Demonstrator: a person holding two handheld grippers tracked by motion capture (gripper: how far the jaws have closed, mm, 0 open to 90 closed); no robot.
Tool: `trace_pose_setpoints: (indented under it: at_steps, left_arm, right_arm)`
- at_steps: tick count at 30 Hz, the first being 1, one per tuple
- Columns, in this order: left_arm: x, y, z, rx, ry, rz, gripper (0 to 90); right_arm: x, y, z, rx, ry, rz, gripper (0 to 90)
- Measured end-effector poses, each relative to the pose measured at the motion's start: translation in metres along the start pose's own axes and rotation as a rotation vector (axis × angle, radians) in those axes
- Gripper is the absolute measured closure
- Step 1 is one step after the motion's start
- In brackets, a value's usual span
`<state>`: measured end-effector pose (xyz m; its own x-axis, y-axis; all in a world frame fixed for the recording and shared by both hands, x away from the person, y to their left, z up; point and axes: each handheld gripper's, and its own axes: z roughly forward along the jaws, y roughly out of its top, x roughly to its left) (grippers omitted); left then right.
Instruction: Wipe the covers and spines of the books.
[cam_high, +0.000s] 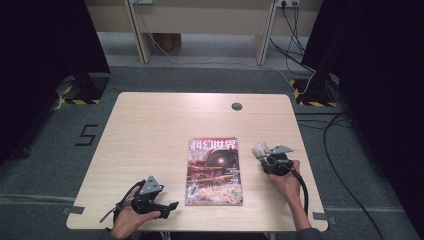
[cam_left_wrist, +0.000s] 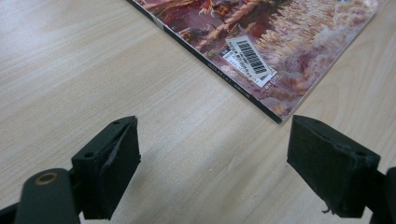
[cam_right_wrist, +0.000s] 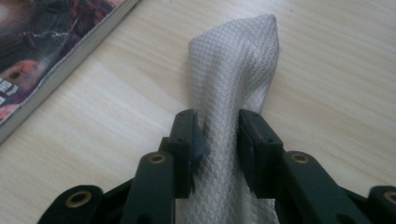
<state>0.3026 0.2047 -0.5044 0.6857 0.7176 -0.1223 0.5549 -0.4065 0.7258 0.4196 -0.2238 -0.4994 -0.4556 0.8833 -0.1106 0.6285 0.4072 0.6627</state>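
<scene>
Right gripper view: right tool (cam_right_wrist: 219, 135) pinching white cloth (cam_right_wrist: 238, 70); magazine (cam_right_wrist: 42, 42) at ten o'clock; left tool (cam_left_wrist: 215, 163) spread over worktop (cam_left_wrist: 70, 70).

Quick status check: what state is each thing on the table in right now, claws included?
Magazine: closed, flat on the table, cover up.
Cloth: bunched, pinched between the right claw's jaws.
Right claw: shut on the cloth, beside the magazine's right edge.
Left claw: open, nothing between its jaws, near the magazine's corner.

Left gripper (cam_left_wrist: 212, 154) fingers apart, right gripper (cam_right_wrist: 219, 135) fingers clamped
</scene>
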Motion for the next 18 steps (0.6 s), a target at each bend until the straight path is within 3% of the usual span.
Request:
trace_pose_setpoints:
  at_steps: [8,18]
  left_arm:
    - [-0.002,0.0,0.0,0.013,0.015,0.015,16.4]
    - [-0.002,0.002,-0.002,0.005,0.031,0.018,16.5]
  right_arm:
    - [0.001,0.011,0.011,-0.005,0.015,0.003,61.3]
    - [0.002,0.01,-0.002,-0.038,0.016,0.051,38.5]
